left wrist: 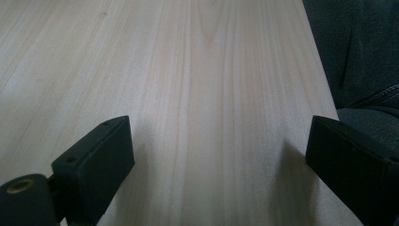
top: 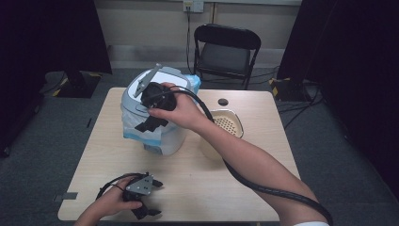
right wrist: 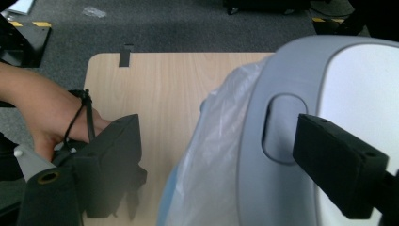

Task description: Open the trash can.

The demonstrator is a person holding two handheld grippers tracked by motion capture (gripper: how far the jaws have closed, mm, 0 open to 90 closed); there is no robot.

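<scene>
Over the bin lid [right wrist: 301, 141], right claw [right wrist: 216, 160] gapes wide, empty.

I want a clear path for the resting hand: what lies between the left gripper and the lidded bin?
Only bare pale wooden table separates the left gripper from the white-and-grey bag-lined bin, as seen in the high view.

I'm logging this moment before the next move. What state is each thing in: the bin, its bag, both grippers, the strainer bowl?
Bin: upright on the table, lid shut.
Bin bag: fitted, its edge hanging out under the lid.
Right gripper: open, jaws over the lid's front edge.
Left gripper: open, low over bare table.
Strainer bowl: upright, looks empty.
</scene>
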